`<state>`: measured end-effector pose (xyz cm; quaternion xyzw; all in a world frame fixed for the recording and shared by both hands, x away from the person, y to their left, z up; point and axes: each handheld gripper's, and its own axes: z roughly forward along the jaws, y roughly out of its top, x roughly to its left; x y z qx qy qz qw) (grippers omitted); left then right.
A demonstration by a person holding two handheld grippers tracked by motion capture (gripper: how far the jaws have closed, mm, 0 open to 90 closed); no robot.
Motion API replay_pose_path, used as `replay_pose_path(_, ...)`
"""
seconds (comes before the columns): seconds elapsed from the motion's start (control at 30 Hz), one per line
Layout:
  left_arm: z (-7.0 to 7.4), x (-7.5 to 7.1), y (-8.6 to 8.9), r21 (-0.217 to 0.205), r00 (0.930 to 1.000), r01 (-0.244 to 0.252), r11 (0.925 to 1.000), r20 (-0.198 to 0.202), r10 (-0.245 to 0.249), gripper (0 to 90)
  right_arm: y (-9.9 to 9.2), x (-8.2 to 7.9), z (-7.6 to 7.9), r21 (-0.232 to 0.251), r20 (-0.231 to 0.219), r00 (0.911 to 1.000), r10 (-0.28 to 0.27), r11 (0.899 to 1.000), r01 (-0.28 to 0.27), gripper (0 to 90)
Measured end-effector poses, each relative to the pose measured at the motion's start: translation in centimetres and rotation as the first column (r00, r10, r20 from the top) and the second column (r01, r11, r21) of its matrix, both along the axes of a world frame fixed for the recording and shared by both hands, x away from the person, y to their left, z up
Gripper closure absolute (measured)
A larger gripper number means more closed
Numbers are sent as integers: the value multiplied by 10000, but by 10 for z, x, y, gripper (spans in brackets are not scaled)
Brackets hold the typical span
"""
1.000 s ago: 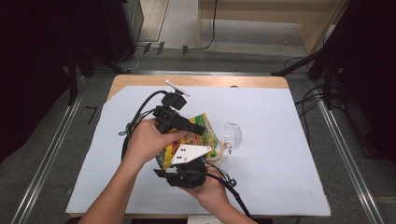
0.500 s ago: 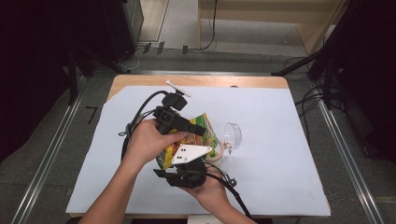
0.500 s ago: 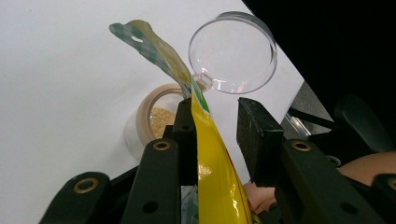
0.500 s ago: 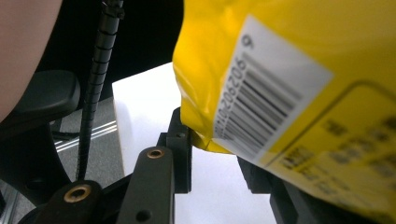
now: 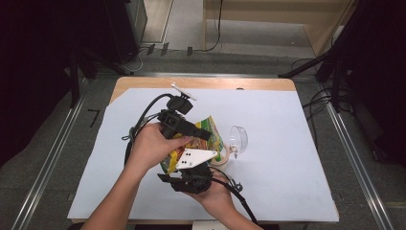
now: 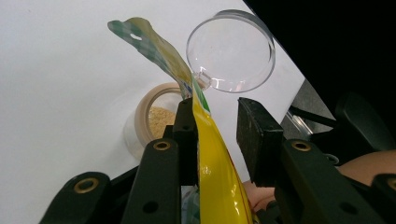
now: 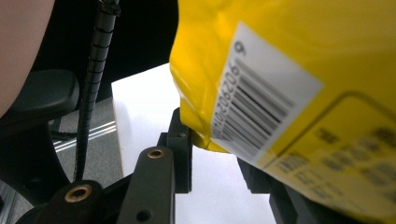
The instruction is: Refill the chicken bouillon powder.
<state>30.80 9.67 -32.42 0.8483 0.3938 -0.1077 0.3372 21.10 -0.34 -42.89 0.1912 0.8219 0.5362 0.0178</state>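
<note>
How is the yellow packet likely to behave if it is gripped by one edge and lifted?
The yellow packet would probably flop: its torn top curls sideways above the jaws. Its glossy film looks slippery, so it may slide in a loose grip. It seems light, and may spill over the small cup.

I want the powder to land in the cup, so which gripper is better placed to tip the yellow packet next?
Probably the left gripper: its jaws straddle the yellow packet near the top, right above the beige cup. The right gripper sits at the packet's bottom edge.

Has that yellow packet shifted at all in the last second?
No. The yellow packet sits in the same spot beside the clear lid on the white sheet as before.
</note>
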Motion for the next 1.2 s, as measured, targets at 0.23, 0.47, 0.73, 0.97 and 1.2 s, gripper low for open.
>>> replay_pose_path(0.23,1,-2,-2,-152,9997,240,9996,-90,-241,695,0,0,-2,48,-69,10000,7,10000,-7,720)
replay_pose_path(0.47,-1,0,-1,-171,9998,175,9997,-127,-177,701,0,1,-2,29,-114,9999,2,10000,-2,720)
replay_pose_path(0.73,0,-1,-2,73,10000,-3,10000,37,3,707,0,-1,1,52,-160,9999,0,10000,1,717)
replay_pose_path(0.97,1,2,0,92,9999,-128,9999,-24,129,707,2,0,4,81,-349,9994,-22,10000,25,716)
replay_pose_path(1.2,-1,6,3,13,9997,-178,9998,-168,178,706,3,1,4,5,-256,9997,38,10000,-38,710)
